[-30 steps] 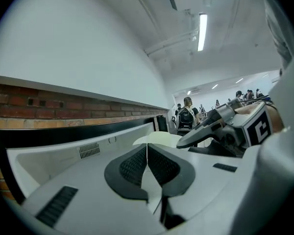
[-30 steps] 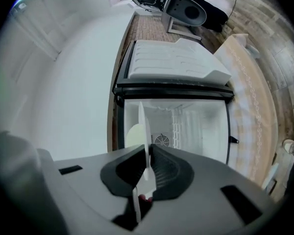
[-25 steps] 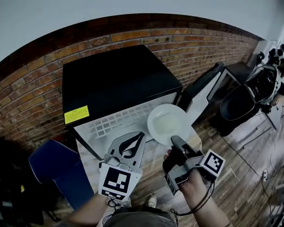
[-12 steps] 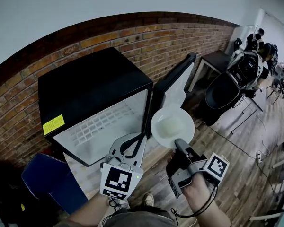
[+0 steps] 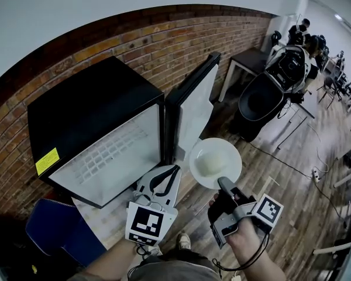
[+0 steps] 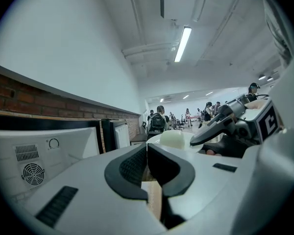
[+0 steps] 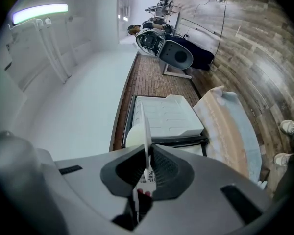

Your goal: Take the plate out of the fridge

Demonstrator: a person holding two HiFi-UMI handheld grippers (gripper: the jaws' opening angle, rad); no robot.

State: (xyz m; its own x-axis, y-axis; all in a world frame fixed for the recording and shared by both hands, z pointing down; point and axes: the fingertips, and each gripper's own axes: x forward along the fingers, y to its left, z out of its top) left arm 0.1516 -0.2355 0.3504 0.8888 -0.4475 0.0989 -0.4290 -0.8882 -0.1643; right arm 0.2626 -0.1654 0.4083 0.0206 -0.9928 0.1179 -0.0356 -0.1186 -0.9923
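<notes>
A white plate [image 5: 215, 163] with a pale lump of food on it hangs out in front of the black mini fridge [image 5: 88, 104], to the right of its open door [image 5: 193, 107]. My right gripper [image 5: 225, 186] is shut on the plate's near rim. In the right gripper view the plate [image 7: 146, 126] stands edge-on between the pads of that gripper [image 7: 148, 153]. My left gripper [image 5: 164, 179] hovers just left of the plate, shut and empty. In the left gripper view its tips [image 6: 147, 148] meet, with the plate [image 6: 172, 138] beyond them.
A brick wall [image 5: 164, 40] runs behind the fridge. A blue seat [image 5: 52, 233] is at the lower left. A dark chair [image 5: 263, 98] and a small table [image 5: 245, 60] stand to the right on the wooden floor [image 5: 292, 174], with cables. People are far off.
The plate, held in my right gripper, has come away from the fridge opening to the right of the door. The view has swung right; the left gripper stays beside the plate.
</notes>
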